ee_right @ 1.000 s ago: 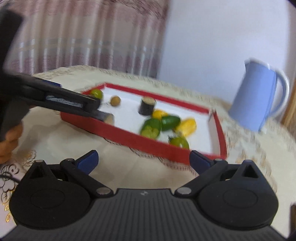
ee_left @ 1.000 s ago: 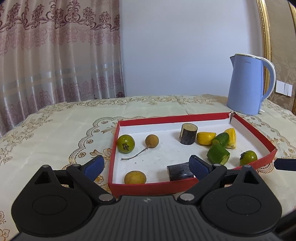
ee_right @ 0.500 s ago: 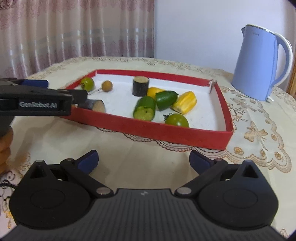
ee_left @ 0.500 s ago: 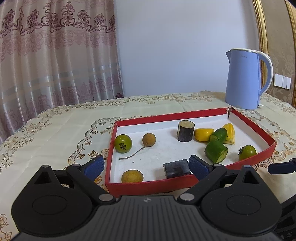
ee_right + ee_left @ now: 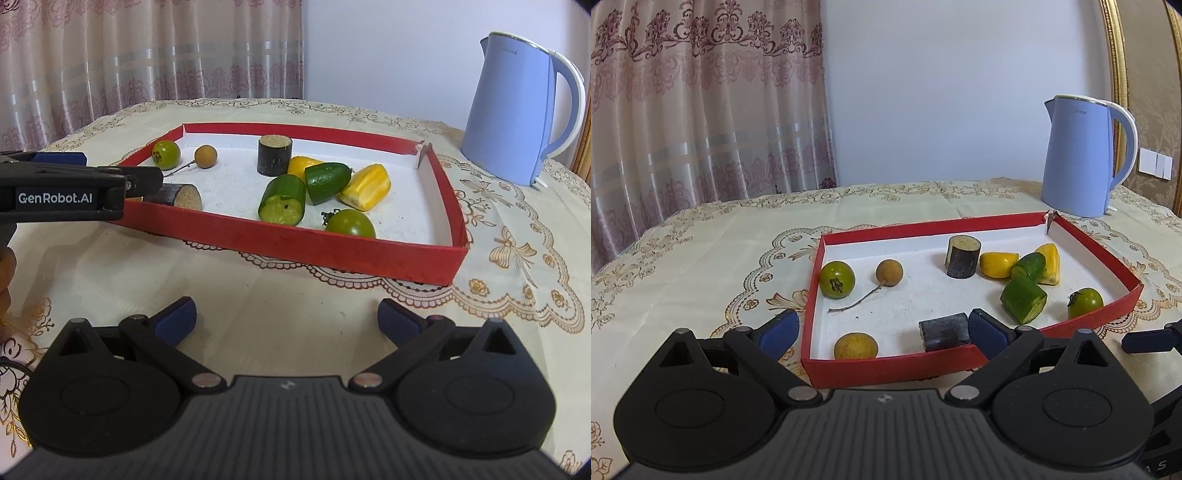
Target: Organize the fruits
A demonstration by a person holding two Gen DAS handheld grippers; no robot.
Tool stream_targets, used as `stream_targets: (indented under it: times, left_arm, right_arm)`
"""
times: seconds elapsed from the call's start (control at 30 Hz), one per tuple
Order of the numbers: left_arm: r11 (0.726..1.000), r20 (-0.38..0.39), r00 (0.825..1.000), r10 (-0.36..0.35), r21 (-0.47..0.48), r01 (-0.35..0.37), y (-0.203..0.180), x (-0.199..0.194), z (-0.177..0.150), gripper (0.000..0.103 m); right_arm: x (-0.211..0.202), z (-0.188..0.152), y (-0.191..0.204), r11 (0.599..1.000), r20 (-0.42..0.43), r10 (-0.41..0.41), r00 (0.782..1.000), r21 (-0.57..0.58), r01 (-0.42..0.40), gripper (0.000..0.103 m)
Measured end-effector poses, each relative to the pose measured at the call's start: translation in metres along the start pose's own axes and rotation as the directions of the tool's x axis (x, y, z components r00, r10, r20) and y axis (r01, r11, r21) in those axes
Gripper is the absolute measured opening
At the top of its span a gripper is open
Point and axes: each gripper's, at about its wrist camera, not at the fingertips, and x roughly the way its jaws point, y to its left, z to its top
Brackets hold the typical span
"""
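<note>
Blue-padded left claw (image 5: 882, 332) spread wide, empty, at red tray (image 5: 886, 365) edge, right claw (image 5: 286, 319) wide, empty.

Left gripper (image 5: 882, 332), jaws spread wide, held level at the near wall of the red tray (image 5: 886, 365), its tips straddling that wall. Right gripper (image 5: 286, 317), jaws likewise wide apart and empty, hovering short of the tray's long side, clear of it.

The left hand-held gripper (image 5: 122, 184) hides the lying dark log (image 5: 177, 195) partly.
</note>
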Motion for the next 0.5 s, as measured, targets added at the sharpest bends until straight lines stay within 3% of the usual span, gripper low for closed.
stream_targets:
  times: [0.5]
  left_arm:
    - [1.0,-0.021,1.0,0.017,-0.005,-0.017,0.0004,0.0047,0.0,0.099]
  right_arm:
    - [-0.0003,0.0,-0.0003,1.0,0.0,0.0,1.0,0.0,0.0,0.103]
